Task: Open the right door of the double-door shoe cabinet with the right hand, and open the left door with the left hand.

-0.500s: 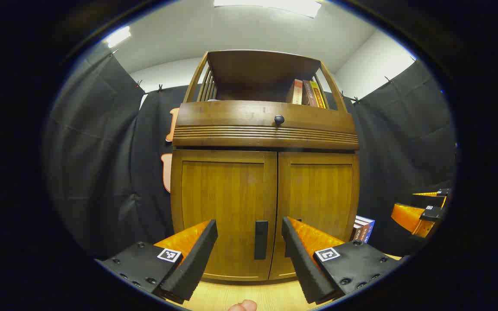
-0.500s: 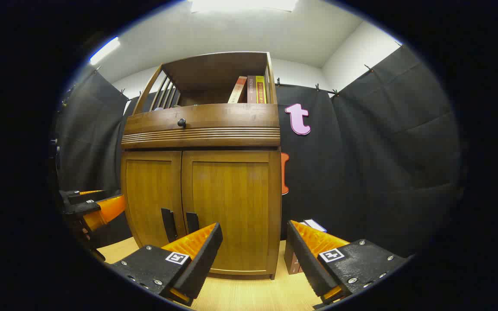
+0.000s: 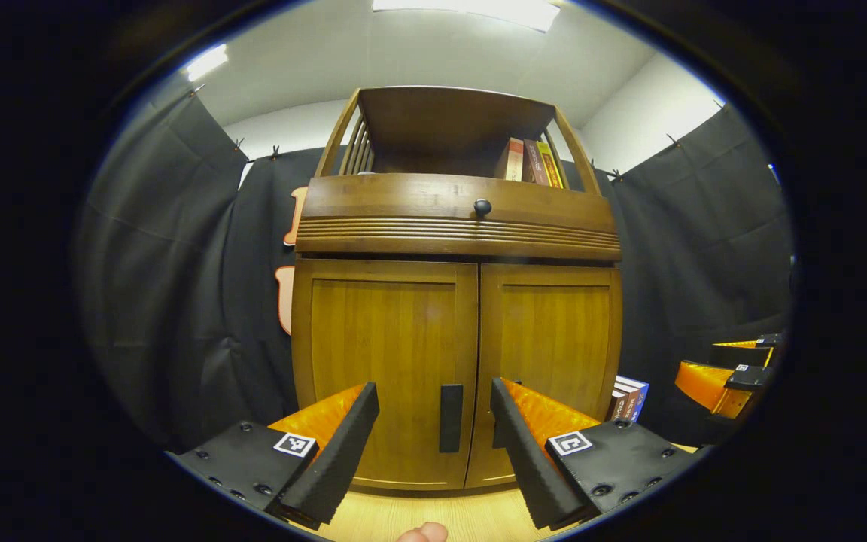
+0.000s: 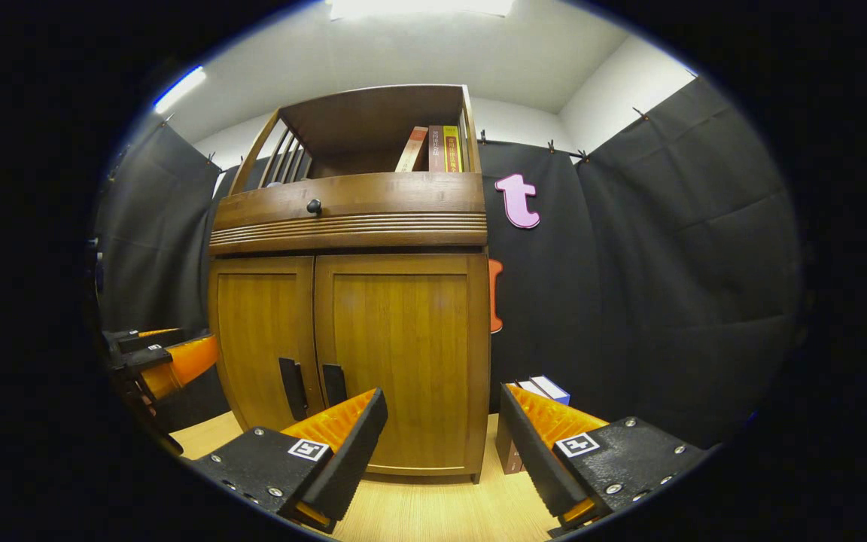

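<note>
Both doors of the shoe cabinet (image 3: 456, 369) are shut, cabinet dead ahead. Your left gripper (image 3: 433, 444) has jaws spread wide, lined up w/ the left door handle (image 3: 451, 418) but not touching. Right gripper (image 4: 441, 452), jaws also spread, points right of the right door handle (image 4: 333, 384). Risk: closing from here you'd hit bare door panel, or grab the wrong handle, since the two sit just beside each other.

The shoe cabinet (image 3: 456, 301) is glossy, smooth varnished wood. Its 2 door handles (image 4: 313, 385) look matt. The floor (image 4: 418, 512) is pale wood grain.
</note>
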### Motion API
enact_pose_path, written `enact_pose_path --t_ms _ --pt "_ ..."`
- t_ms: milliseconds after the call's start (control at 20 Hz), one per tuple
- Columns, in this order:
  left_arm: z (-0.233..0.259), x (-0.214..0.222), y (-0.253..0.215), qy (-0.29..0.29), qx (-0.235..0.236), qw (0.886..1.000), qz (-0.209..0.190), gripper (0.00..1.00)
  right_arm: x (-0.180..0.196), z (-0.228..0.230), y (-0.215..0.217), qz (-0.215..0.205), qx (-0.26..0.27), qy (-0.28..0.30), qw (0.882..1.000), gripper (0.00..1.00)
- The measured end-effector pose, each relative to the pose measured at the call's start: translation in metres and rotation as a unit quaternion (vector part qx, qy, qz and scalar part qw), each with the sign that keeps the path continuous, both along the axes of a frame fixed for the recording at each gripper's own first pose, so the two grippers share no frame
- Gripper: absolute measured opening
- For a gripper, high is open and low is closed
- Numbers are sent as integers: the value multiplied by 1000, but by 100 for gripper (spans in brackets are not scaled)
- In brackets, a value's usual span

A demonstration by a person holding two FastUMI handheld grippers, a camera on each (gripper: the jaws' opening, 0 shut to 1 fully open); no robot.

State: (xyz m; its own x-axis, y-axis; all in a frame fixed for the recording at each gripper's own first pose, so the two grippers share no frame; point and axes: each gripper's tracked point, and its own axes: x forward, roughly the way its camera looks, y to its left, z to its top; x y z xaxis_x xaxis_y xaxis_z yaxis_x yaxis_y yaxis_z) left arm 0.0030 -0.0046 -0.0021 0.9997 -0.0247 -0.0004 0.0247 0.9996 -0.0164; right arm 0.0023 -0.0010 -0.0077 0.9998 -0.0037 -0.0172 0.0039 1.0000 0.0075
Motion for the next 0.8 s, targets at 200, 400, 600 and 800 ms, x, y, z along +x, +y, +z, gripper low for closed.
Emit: enact_pose_path --t_ms 200,400,600,800 --pt "-1 0 -1 2 -4 1000 0 98 0 2 -1 -2 -4 -5 1000 94" --pt "-1 -1 2 1 -2 1000 5 95 -2 1 0 -2 -3 -4 1000 94" --pt "1 -3 5 -1 2 1000 7 96 -3 -1 2 -1 -3 -2 1000 94" --pt "2 -5 6 -3 4 1000 10 97 -6 1 3 0 -3 -4 1000 94"
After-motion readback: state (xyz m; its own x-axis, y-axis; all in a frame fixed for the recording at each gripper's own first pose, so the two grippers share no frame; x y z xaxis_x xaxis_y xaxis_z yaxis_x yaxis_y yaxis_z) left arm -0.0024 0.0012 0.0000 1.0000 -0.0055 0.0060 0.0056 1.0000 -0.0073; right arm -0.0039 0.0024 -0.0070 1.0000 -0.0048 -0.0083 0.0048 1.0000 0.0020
